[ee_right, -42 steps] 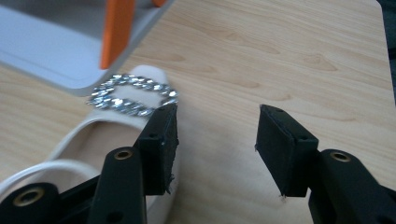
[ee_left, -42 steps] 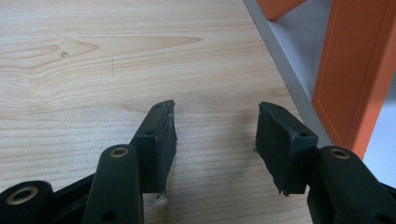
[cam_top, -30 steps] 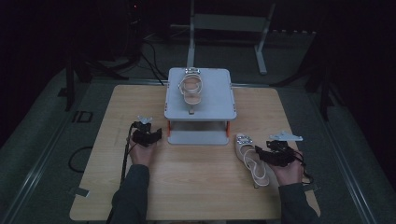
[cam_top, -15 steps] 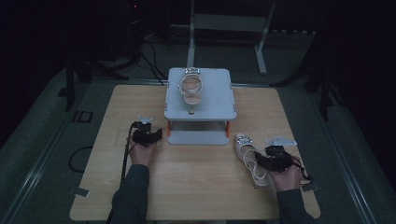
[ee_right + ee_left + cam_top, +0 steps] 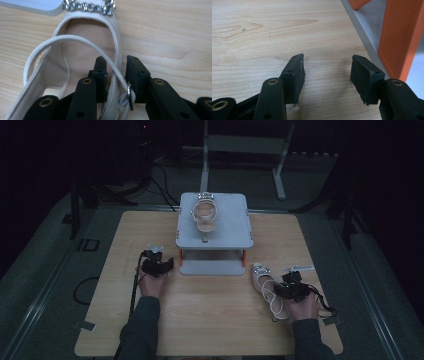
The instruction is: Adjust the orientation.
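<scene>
One cream sandal, rhinestone toe, thin straps

High view: fixed above the near edge of the counter, facing forward and down, far enough to take in the whole top, the grey stand and both forearms entering from below.

Left gripper view: riding on the left gripper, low and very close over the wood, looking along the jaws toward the stand's orange leg; shared with the high view at the stand's lower left corner.

Right gripper view: riding on the right gripper, close over the white sandal; same sandal seen in the high view at the counter's right.
</scene>
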The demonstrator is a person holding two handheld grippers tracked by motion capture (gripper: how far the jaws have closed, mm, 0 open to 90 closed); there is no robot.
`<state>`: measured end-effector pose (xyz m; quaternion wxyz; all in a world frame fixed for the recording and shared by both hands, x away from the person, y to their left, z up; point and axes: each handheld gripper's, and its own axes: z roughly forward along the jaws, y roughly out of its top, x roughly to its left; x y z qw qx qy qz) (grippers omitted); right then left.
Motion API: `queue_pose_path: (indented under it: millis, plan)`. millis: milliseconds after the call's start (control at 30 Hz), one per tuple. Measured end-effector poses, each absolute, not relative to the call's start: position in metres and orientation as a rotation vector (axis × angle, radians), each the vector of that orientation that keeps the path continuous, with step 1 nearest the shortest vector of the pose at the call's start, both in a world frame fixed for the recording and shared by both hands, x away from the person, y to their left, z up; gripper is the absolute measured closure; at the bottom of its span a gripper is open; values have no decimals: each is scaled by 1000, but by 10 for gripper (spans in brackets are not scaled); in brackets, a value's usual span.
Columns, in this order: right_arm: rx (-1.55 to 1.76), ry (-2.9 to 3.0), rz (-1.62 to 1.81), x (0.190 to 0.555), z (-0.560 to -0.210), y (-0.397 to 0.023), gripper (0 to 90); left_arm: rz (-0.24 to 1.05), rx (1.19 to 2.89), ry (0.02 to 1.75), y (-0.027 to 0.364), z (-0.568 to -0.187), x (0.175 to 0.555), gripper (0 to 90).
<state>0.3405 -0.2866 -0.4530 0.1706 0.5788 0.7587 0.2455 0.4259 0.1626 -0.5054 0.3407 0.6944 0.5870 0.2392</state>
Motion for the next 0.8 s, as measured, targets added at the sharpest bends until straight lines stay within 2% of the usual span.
queue_pose_path:
  millis: [167,800]
  plan:
    - [1661,2161,676,342,-454,-288,787,623,1808,1527,163,-505,426,450]
    - [1888,2125,747,350,-450,-292,835,667,1842,1527,158,-505,426,450]
